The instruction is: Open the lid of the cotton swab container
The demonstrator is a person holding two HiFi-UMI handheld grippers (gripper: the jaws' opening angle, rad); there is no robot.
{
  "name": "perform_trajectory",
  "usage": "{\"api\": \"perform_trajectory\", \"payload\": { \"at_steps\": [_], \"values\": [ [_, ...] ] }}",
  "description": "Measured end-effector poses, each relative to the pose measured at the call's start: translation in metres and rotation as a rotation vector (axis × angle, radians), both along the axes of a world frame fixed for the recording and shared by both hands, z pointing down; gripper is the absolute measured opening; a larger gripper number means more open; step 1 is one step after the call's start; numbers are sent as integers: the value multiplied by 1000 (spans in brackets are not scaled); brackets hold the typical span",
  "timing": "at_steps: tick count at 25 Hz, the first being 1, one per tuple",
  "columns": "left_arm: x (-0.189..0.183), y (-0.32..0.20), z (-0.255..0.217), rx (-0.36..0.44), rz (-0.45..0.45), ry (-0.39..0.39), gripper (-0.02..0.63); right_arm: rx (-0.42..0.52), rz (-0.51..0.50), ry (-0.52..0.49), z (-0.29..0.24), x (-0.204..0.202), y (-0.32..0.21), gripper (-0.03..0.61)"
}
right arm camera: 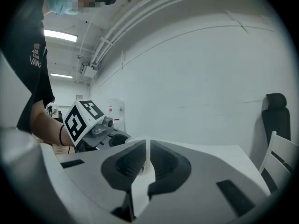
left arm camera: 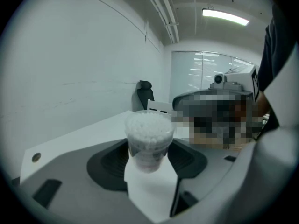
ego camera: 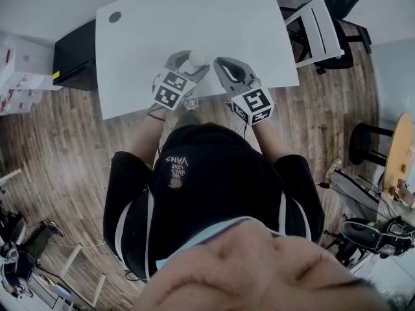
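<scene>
The cotton swab container (left arm camera: 148, 136) is being clamped by the wide-set left gripper (left arm camera: 148, 155) at the near edge of the table (ego camera: 194, 18); the right gripper (right arm camera: 145, 161), just right, is being held closed; the lid is hardly being made out

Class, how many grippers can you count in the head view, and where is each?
2. The left gripper is at the table's near edge, gripping the container; the right gripper is just right of it, jaws shut. None looks hidden.

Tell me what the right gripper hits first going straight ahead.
Probably the cotton swab container, held by the left gripper, right at the right gripper's shut tips; depth is hard to judge.
</scene>
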State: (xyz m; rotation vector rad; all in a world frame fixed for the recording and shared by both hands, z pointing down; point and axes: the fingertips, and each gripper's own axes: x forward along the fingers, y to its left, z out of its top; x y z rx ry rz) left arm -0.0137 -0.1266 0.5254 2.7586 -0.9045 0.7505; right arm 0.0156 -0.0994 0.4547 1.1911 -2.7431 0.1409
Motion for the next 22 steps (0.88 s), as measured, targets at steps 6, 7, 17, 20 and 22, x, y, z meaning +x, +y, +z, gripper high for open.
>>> {"api": "perform_trajectory", "payload": {
  "at_steps": [6,7,17,20,22],
  "values": [
    [-2,4,0,7,3,-5,265,-8,-62,24,4,-12,4,85],
    [-2,4,0,7,3,-5,265,-14,-74,29,5,-14,4,141],
    [7,11,0,6,30,-65,265,-24,-166,107,11,-22,4,212],
    [7,12,2,2,30,-65,265,-29,-180,123,14,-25,4,225],
    [7,13,3,2,33,-70,265,-33,-191,130,15,-28,4,233]
  ]
}}
